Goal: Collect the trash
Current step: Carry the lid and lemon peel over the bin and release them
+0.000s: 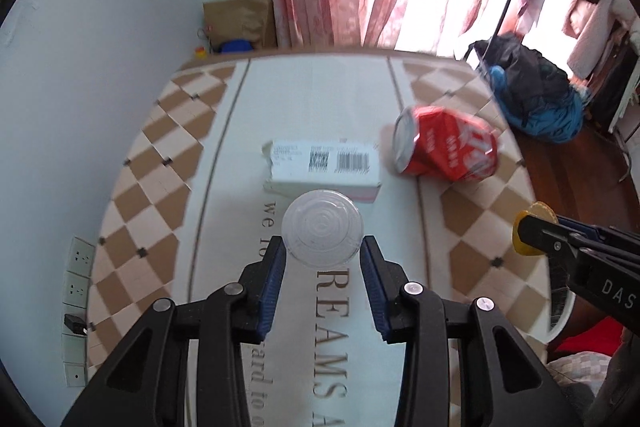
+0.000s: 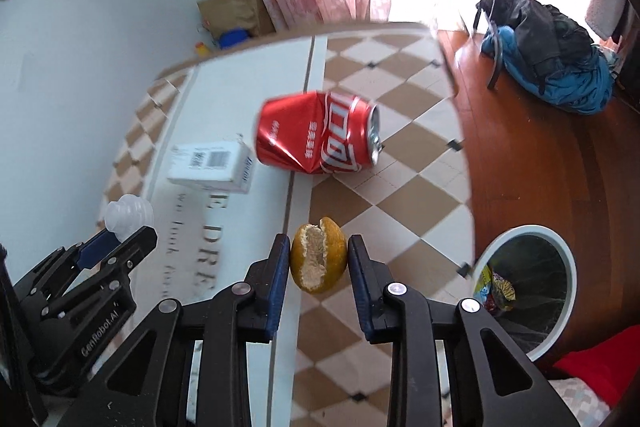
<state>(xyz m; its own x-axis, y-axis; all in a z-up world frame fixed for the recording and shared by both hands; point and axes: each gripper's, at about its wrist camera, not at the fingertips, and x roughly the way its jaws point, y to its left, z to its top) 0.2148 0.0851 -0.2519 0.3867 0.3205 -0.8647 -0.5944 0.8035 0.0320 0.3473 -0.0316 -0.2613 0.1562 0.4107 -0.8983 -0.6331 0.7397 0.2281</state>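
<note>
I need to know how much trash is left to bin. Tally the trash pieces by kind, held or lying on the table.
Clear plastic cup, held in the left gripper: 1
Orange peel, held in the right gripper: 1
Crushed red can, lying on the table: 1
White box, lying on the table: 1
Total: 4

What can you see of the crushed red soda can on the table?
The crushed red aluminium soda can lies on its side on the checkered tablecloth, dented and creased through the middle, with white lettering along its body. Its silver top faces the table's right edge; the left wrist view shows its silver base end. It sits just right of the white barcoded carton, apart from it. Neither gripper touches it.
</note>
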